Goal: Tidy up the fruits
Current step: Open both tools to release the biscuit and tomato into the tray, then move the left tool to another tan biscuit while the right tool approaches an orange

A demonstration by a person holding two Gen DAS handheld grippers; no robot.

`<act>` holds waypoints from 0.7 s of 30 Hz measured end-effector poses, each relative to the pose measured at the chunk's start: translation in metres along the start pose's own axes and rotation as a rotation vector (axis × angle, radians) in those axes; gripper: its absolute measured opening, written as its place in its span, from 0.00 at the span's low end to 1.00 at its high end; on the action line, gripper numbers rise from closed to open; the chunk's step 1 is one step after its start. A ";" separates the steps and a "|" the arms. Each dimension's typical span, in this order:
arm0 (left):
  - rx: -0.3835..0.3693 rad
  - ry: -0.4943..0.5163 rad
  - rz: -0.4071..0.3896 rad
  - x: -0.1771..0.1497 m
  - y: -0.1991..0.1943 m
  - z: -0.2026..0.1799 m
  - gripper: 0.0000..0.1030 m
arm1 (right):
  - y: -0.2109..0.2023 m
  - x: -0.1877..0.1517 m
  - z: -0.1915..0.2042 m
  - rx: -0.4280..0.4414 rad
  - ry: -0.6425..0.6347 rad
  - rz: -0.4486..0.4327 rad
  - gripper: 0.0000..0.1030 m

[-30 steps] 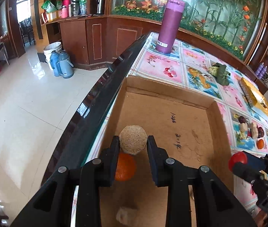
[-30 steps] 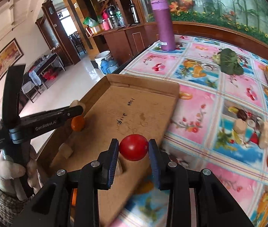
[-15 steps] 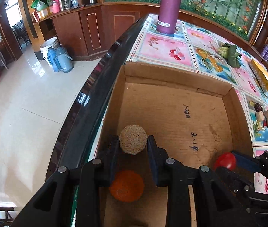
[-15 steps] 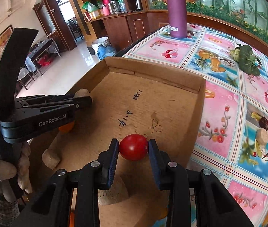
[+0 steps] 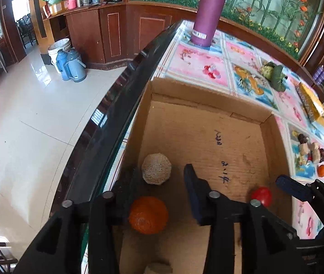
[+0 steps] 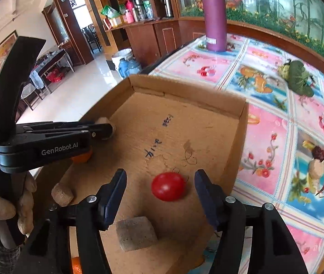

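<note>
Both tongs opening, nothing gripped. Red fruit (image 6: 168, 189) sits free on cardboard box (image 6: 207, 96) floor, centred between right tongs (image 6: 159, 194). Beige ball (image 5: 156, 168) lies just ahead of left tongs (image 5: 159, 191), toward the left finger. Next fruits lie at frame right on the worktop (image 6: 264, 137); right hand nearer.

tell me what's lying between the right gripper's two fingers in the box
A red tomato lies on the cardboard box floor between the right gripper fingers, touching neither as the jaws are opening. The right wrist view shows it.
</note>
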State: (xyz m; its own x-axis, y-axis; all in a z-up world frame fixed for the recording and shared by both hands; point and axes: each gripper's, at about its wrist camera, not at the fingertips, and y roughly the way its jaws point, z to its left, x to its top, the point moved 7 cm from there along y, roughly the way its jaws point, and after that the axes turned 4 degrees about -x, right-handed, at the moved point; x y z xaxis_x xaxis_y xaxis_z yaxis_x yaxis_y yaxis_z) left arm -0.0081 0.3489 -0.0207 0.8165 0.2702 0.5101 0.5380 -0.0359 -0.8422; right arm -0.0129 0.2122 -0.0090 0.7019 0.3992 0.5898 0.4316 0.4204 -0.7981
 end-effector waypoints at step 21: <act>-0.085 0.124 -0.111 -0.010 -0.068 -0.121 0.70 | -0.134 -0.035 -0.177 -0.184 0.279 -0.185 0.66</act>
State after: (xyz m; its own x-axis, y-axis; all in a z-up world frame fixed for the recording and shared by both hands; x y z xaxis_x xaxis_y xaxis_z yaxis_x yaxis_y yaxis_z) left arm -0.0272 0.2326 0.0526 0.7681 0.1562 0.6210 0.6375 -0.0955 -0.7645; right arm 0.0047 -0.0029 0.0556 0.7186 0.0827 0.6905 0.6425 0.3011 -0.7047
